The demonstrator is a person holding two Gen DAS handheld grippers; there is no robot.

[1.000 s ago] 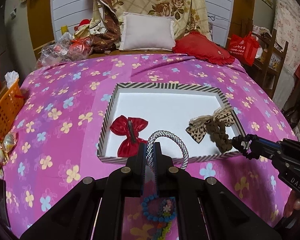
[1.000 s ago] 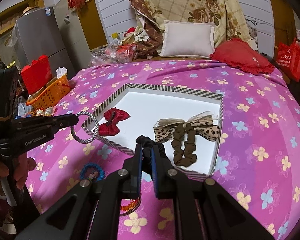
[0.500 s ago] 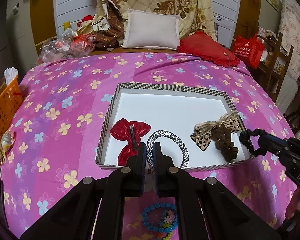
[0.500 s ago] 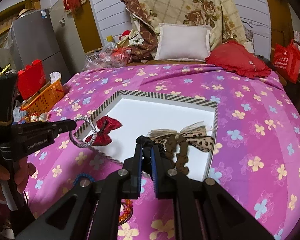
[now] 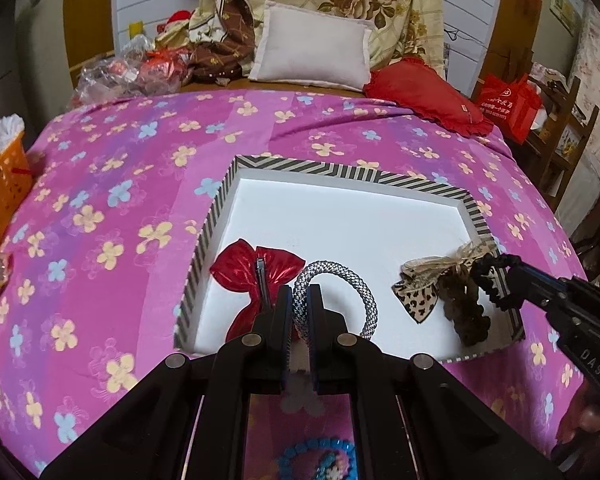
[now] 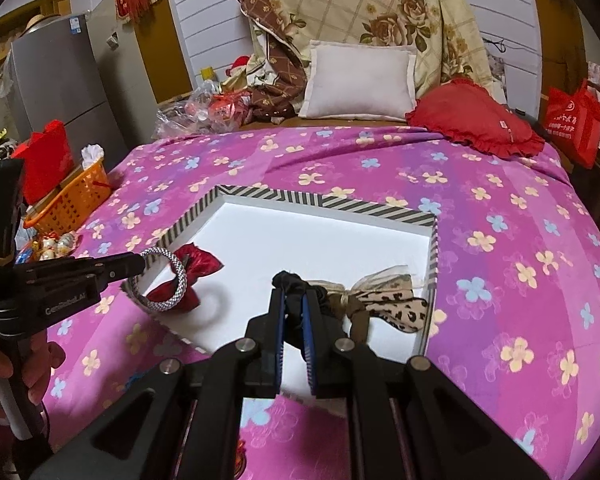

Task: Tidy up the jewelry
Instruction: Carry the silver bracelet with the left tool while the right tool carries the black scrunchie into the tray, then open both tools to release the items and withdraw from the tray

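Your work surface is a bed under a pink flowered cover [image 5: 112,184], with a striped-rimmed tray [image 5: 340,169] near its front edge. Your left gripper [image 5: 301,300] pinches a silver bracelet [image 5: 340,276] above the tray's front left corner, beside a red bow [image 5: 252,272]. Your right gripper [image 6: 294,300] pinches a black hair tie [image 6: 290,280] above the tray's front edge, near a leopard bow [image 6: 396,308]. Only the right view shows the grey fridge [image 6: 56,80]; only the left shows a blue bead bracelet [image 5: 320,450] on the cover.

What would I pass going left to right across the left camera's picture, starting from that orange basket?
Orange plastic basket → shiny red fabric bow → silver-and-black braided bangle held in the left gripper → leopard-print ribbon bow → black scrunchie held in the right gripper.
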